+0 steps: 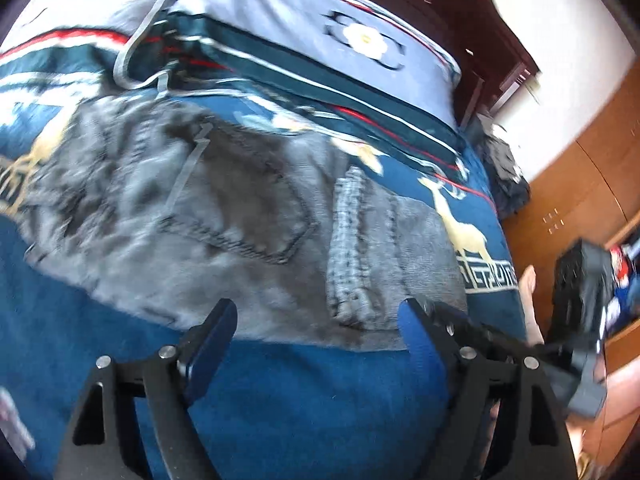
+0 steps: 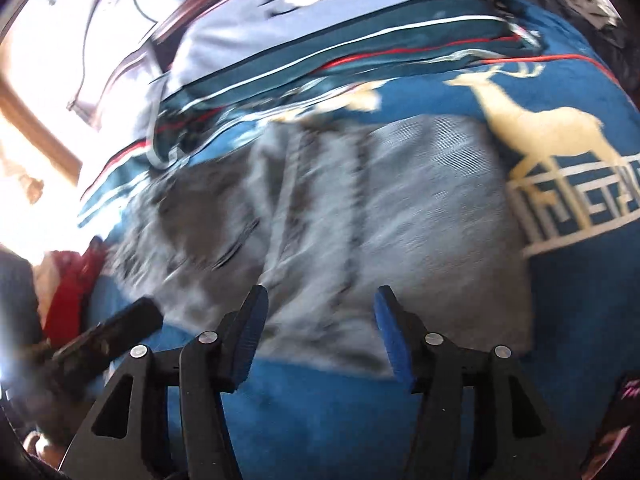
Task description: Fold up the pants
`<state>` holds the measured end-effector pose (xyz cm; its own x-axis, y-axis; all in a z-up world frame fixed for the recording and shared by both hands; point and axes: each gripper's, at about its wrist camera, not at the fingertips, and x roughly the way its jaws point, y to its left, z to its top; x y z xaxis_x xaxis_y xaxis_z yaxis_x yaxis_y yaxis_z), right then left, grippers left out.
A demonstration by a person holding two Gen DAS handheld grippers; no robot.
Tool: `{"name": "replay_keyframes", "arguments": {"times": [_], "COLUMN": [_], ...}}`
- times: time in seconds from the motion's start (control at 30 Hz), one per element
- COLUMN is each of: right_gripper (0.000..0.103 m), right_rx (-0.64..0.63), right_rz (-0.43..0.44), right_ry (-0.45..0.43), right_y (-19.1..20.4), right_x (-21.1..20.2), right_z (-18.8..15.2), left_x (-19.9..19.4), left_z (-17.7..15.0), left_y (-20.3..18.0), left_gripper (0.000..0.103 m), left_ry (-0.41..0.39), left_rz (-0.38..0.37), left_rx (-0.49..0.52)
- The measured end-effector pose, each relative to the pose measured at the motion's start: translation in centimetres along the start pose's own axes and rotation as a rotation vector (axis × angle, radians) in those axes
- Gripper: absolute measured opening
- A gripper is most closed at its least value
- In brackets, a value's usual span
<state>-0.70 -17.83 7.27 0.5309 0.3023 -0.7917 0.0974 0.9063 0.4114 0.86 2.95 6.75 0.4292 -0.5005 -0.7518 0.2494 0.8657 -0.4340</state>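
Grey jeans (image 1: 224, 216) lie folded in a compact stack on a blue bedspread, back pocket up, a hem strip (image 1: 348, 248) across the right part. They also show in the right wrist view (image 2: 360, 232). My left gripper (image 1: 316, 312) is open and empty, hovering at the near edge of the jeans. My right gripper (image 2: 320, 300) is open and empty, over the near edge of the jeans. The right gripper's body shows in the left wrist view (image 1: 580, 320). The left gripper's finger shows in the right wrist view (image 2: 116, 332).
The blue bedspread (image 1: 320, 392) has gold deer prints. A folded blue-grey quilt (image 1: 312, 40) lies behind the jeans. A dark wooden headboard (image 1: 460, 8) stands beyond it. Dark clothes (image 1: 504, 168) lie at the bed's far right corner. Wooden cabinets (image 1: 580, 184) stand on the right.
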Motion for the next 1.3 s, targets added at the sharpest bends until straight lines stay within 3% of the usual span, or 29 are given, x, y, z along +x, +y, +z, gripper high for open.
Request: {"name": "replay_keyframes", "arguments": {"times": [0.1,0.43,0.67,0.87,1.13,1.3], "right_gripper": [0.060,0.063,0.063,0.063,0.063,0.063], "right_rx": [-0.068,-0.129,-0.191,-0.282,-0.496,-0.637], "right_rz": [0.007,0.035,0.052,0.076,0.103,0.078], "right_ry": [0.018,0.048,0.055,0.077,0.092,0.046], "right_y": [1.8,4.0,6.4,9.6,15.4,19.2], "right_x": [0.3,0.5,1.0,2.3,4.0,5.1], "right_z": [-0.8,-2.7,-2.7,-2.6,-3.3,-4.0], "left_x": [-0.6,-3.0,-5.3,-5.6,-4.6,-3.3], "left_z": [0.1,2.4,4.6,6.3,8.6,9.4], "left_y": [1.1,3.0,6.6,10.2,14.3,16.8], "left_gripper": [0.088,0.089,0.098,0.099,0.099,0.099], "left_ry": [-0.005,-0.012,-0.018,0.025,0.069,0.100], "left_rz": [0.008,0.077,0.121,0.170,0.187,0.161], "left_rx": [-0.058,-0.104,-0.132,-0.147,-0.149,-0.188]}}
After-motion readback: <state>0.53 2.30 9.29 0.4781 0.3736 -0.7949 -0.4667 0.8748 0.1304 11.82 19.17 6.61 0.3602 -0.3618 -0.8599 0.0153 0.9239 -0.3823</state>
